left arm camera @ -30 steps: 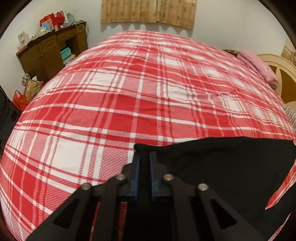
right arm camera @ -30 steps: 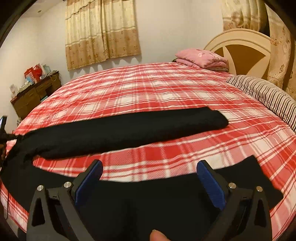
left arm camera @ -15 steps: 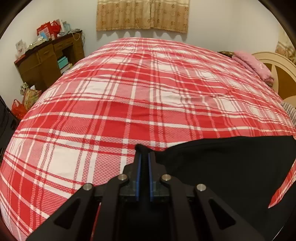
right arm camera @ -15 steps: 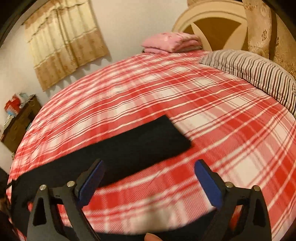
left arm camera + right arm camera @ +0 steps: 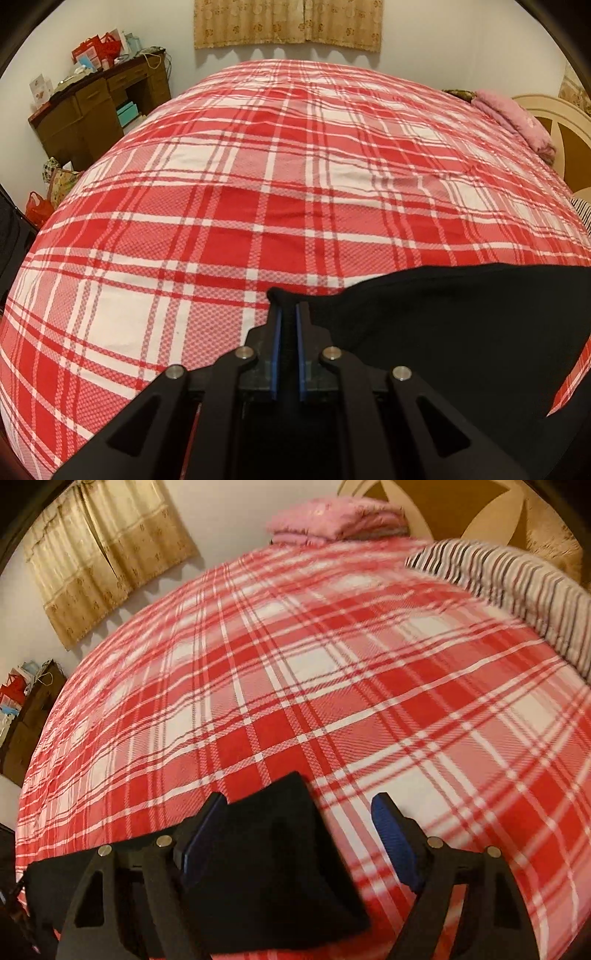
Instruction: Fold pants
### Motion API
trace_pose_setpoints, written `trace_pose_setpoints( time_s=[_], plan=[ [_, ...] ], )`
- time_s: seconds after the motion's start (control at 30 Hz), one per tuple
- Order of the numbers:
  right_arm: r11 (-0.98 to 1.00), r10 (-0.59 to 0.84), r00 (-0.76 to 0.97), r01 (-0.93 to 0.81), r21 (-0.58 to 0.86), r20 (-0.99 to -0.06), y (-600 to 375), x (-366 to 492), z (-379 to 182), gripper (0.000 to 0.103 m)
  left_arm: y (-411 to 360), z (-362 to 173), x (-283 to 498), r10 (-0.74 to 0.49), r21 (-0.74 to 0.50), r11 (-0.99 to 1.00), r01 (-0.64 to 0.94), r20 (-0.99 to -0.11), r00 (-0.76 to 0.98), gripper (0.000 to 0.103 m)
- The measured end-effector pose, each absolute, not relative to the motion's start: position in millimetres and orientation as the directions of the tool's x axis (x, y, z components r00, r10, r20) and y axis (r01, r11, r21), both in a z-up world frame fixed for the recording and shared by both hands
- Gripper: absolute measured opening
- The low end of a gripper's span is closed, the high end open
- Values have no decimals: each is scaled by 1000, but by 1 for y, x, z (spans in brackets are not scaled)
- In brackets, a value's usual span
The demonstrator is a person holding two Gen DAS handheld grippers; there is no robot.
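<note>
Your left gripper (image 5: pixel 287 314) has its blue pads pinched together on a bunched corner of the pants (image 5: pixel 461 332), and the cloth runs off to your right from that pinch. Your right gripper (image 5: pixel 299 823) has its fingers wide apart, holding nothing, with the end of a pant leg (image 5: pixel 273 849) lying between them and its left pad (image 5: pixel 201 834) overlapping the cloth edge; whether it touches, you cannot tell.

The risk sits on your right side. That view is blurred, so the tool is likely moving; if you close while sweeping, you may catch only the top layer, or pinch the bedspread (image 5: pixel 332 686) along with the leg and drag a ridge of it up. The leg end sits nearer your left pad than the middle, so a hasty close could take only a thin edge that slips out on the lift. On your left, the pinch holds just a small tuft, so a hard pull could tug it free.

The pants are plain black, soft and matte, lying flat on the red-and-white plaid near the bed's front edge. The leg end looks squared and smooth; seams and waistband are too dark to make out.
</note>
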State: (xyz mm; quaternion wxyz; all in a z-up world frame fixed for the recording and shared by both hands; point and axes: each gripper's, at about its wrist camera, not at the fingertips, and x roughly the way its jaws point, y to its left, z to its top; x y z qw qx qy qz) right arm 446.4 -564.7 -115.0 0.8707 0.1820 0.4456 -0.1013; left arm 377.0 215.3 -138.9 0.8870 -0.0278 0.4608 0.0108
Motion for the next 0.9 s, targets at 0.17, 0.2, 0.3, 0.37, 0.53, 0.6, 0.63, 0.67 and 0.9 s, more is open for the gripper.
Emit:
trace_pose_setpoints(
  time_s=[0.17,0.2,0.3,0.37,0.53,0.6,0.63,0.67,0.9],
  plan=[
    [913,55,525,318,256,-849,-564,463,-138,69,218,-139,382,-14,-55,997,-54,-824,566,7],
    [922,39,519,311,231,-854,-561,463,-139,57,218,-139,382,-12,-54,997,-57,-825,565,7],
    [944,44,505,263,202,-862,-555,463,-136,11,213,-136,382,11,-26,998,-56,-811,585,6],
    [945,54,519,248,211,-853,-553,458,-130,8,211,-129,378,-16,-49,998,-37,-784,621,6],
    [961,59,599,183,208,-799,-537,430,-96,6,219,-105,365,-76,-118,993,-14,-727,682,6],
    [968,54,634,157,197,-771,-531,414,-79,6,221,-94,358,-103,-152,988,-8,-705,702,6],
    [969,58,653,144,199,-755,-528,406,-72,6,222,-89,355,-122,-174,985,0,-691,712,6],
    [969,71,671,129,210,-738,-527,397,-64,6,224,-83,351,-146,-200,980,12,-672,726,6],
    [967,136,763,38,253,-631,-519,338,-28,5,221,-61,325,-251,-288,953,94,-577,777,6]
  ],
)
